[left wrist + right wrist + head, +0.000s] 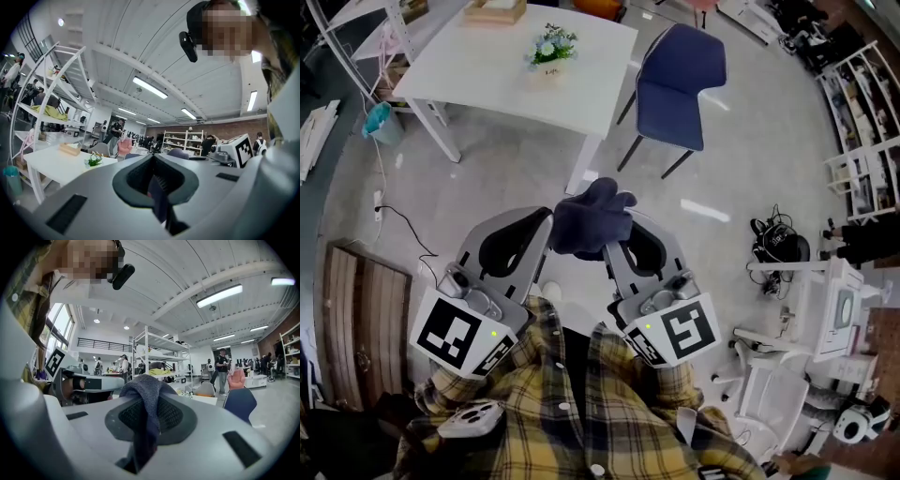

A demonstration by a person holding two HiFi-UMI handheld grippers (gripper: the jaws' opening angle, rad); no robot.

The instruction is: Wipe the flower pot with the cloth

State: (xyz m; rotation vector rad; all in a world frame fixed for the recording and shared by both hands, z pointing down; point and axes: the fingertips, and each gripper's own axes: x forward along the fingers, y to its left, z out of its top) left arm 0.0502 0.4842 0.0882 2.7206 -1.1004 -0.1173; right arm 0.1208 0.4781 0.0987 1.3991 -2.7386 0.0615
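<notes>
The flower pot (548, 54), small with pale flowers, stands on the white table (487, 70) far ahead; it also shows in the left gripper view (95, 161). A dark blue cloth (592, 217) is bunched at the tips of both grippers, close to the person's chest. My right gripper (614, 246) is shut on it, and the cloth (145, 394) bulges up over its jaws (144, 427). My left gripper (546, 230) is shut with the cloth's left edge against its tip. A dark strip shows in its jaw gap (157, 190); I cannot tell what it is.
A blue chair (675, 84) stands right of the table, and a wooden box (495, 9) lies on the table's far end. A teal bin (380, 122) and a white shelf rack (51, 108) are at the left, a cable (398, 220) on the floor, equipment (778, 244) at the right.
</notes>
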